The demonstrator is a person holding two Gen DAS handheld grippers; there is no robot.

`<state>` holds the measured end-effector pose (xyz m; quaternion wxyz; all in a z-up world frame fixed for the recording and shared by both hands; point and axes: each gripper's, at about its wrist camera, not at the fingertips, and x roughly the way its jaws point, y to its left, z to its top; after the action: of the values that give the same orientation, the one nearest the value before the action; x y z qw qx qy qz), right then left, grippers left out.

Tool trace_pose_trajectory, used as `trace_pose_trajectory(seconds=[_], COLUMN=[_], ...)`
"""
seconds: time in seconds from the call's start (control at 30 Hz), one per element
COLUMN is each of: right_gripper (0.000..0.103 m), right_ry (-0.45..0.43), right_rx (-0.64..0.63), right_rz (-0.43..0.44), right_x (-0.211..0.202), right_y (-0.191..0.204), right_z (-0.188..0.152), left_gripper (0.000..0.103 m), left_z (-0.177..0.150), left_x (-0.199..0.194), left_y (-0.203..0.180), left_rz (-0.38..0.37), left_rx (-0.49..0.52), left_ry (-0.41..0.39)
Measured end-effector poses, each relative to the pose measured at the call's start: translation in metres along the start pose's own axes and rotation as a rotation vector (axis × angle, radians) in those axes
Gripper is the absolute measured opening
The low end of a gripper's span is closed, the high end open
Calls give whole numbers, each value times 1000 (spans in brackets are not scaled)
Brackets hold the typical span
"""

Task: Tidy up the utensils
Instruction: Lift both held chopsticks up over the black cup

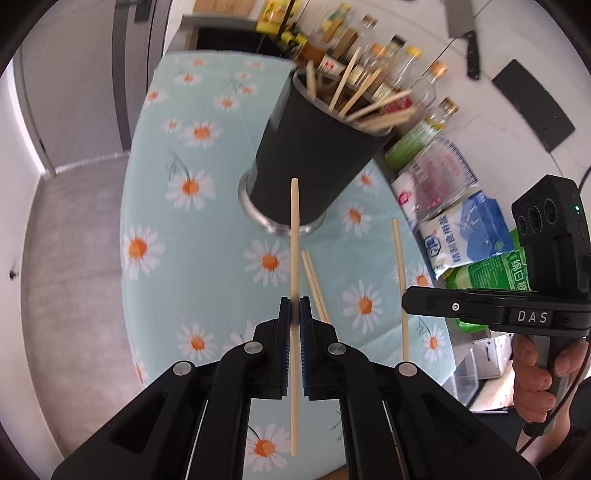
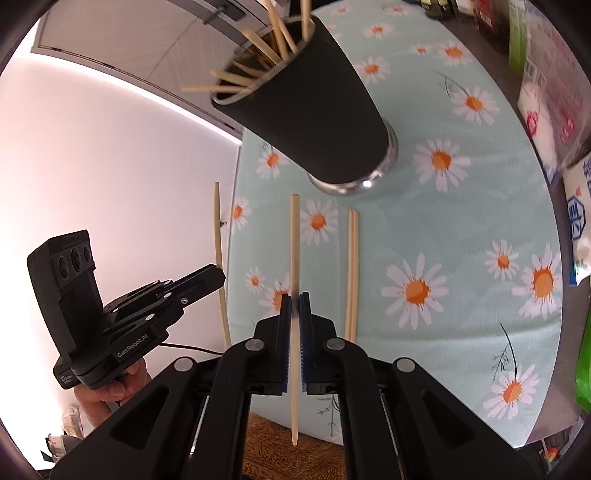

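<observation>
My left gripper (image 1: 294, 301) is shut on a pale wooden chopstick (image 1: 294, 236) that points toward the black cup (image 1: 314, 158). The cup stands on the daisy tablecloth (image 1: 207, 229) and holds several chopsticks. My right gripper (image 2: 294, 297) is shut on a second chopstick (image 2: 294, 240), aimed at the cup (image 2: 317, 110). Each gripper shows in the other's view: the right gripper (image 1: 404, 295) with its chopstick (image 1: 399, 258), the left gripper (image 2: 221, 275) with its chopstick (image 2: 218, 229). A pair of chopsticks (image 2: 351, 273) lies flat on the cloth between them, also seen in the left wrist view (image 1: 314, 284).
Sauce bottles (image 1: 369, 55) line the back behind the cup. Bags of salt and sugar (image 1: 469, 229) crowd the right side of the table. Knives (image 1: 465, 33) hang on the wall. The table edge drops to grey floor (image 1: 74, 240) on the left.
</observation>
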<state>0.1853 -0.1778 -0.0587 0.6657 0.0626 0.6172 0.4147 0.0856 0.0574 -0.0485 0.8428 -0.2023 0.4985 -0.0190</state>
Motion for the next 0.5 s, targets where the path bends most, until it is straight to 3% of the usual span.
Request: trace_pose_trajectory(seconds=[0.5], right_gripper=[5], right_ry=[-306], right_rx=[-218], right_rz=[-72], right_x=[-57], right_y=[66], right_z=[40], left_gripper=[4], left_z=[57], left_x=[-70], left_y=[-24], left_rz=[-55], left_rx=[145], left_ry=[-313])
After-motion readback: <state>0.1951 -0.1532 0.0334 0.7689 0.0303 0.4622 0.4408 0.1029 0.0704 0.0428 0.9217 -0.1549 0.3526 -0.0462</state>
